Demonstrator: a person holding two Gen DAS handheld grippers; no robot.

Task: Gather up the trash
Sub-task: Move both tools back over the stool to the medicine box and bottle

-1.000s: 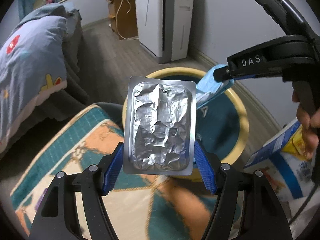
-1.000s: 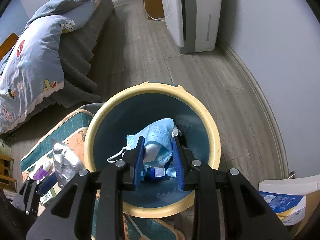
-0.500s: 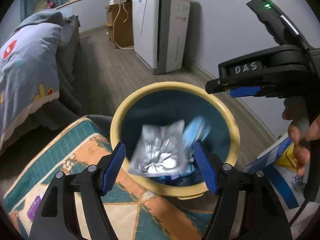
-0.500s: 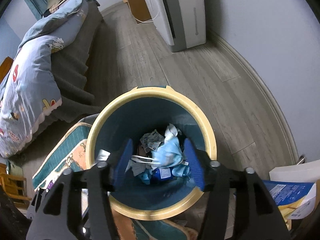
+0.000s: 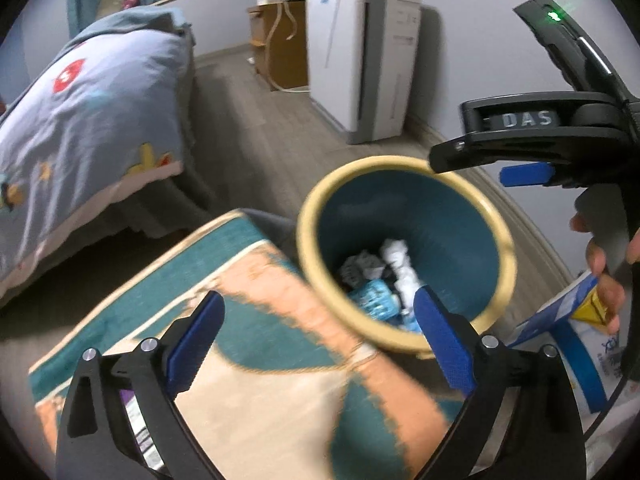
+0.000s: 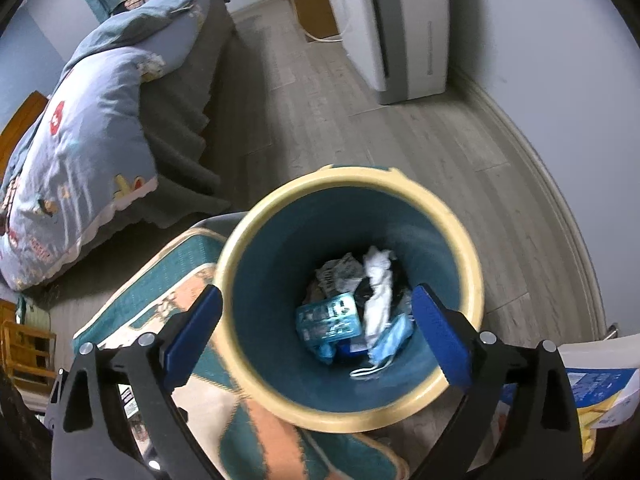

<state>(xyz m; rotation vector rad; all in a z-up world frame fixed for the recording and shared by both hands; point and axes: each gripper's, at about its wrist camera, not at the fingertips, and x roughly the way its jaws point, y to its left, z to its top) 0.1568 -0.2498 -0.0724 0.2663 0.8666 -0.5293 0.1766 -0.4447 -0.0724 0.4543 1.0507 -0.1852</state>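
Note:
A round bin with a yellow rim (image 5: 308,216) (image 6: 468,256) and teal inside stands on the floor. It holds trash: a blue face mask (image 6: 390,338), a blue blister pack (image 6: 328,318), white crumpled paper (image 6: 378,280) and grey scraps. My left gripper (image 5: 316,340) is open and empty, above the rug to the bin's left. My right gripper (image 6: 316,332) is open and empty, straight above the bin; it also shows from the side in the left wrist view (image 5: 516,144).
A teal and orange patterned rug (image 5: 248,344) lies beside the bin. A bed with a blue quilt (image 5: 88,92) is on the left. A white appliance (image 5: 360,60) and a wooden cabinet (image 5: 280,48) stand by the far wall. A blue and white box (image 5: 572,344) sits at right.
Both grippers opened. The silver blister pack left my left gripper and the blue mask left my right gripper; both fell into the bin. My left gripper shifted left over the rug.

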